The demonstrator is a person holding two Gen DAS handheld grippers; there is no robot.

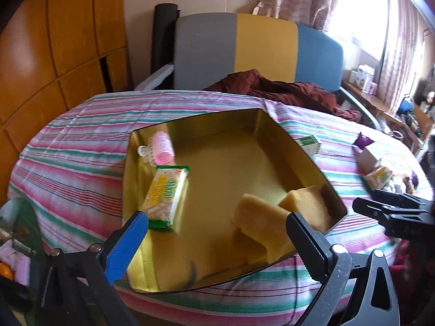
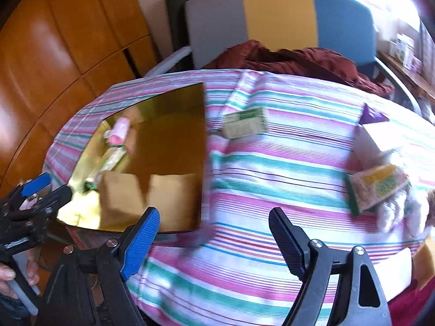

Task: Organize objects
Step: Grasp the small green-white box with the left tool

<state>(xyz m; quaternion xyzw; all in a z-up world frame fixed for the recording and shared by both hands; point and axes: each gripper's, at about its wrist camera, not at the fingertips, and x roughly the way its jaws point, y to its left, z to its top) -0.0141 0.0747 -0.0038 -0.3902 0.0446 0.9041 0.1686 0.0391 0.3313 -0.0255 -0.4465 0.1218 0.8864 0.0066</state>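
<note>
**Gold Tin Half Filled, Both Grippers Released**

The shiny gold rectangular tin lay just ahead of the left gripper, whose jaws stood wide with nothing between them. A yellow-green cracker packet sat past its blue finger, a tan sponge block between the fingers. Only the right view showed bare striped cloth between the right gripper's released, empty fingers, with a second cracker packet beyond the black one.
</note>
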